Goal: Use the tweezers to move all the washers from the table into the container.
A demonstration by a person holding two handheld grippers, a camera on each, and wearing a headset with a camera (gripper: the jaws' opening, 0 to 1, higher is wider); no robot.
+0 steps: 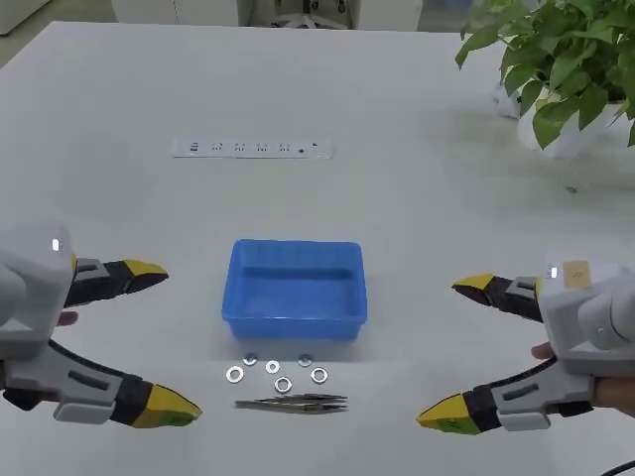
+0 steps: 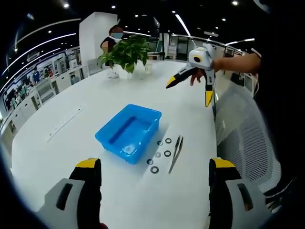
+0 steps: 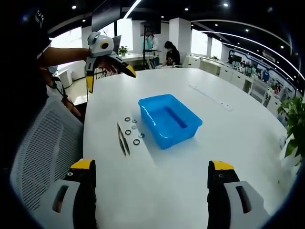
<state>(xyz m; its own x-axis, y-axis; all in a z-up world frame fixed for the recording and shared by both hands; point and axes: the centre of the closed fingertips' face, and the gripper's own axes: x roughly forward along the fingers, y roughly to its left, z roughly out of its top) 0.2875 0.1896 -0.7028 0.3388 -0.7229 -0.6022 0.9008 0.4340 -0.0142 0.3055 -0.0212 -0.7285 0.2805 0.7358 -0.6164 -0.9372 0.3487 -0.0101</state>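
Tongs first: left tongs (image 1: 174,339) and right tongs (image 1: 440,352) both gape wide and hold nothing, flanking the work; between them the tweezers (image 1: 293,403) lie flat on the surface (image 1: 417,178), the washers (image 1: 283,385) scattered just beyond, the blue container (image 1: 295,322) just behind those; the step in hand looks like lifting the tweezers, best pinched mid-length so their tips can close freely.

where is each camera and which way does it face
Head view: on the headset, looking down at the bin, washers and tweezers; left tongs and right tongs show.
Left gripper view: on the left tongs, facing the right tongs; own jaws at bottom.
Right gripper view: on the right tongs, facing the left tongs; own jaws at bottom.
Shared: the gripper views face each other over the bin.
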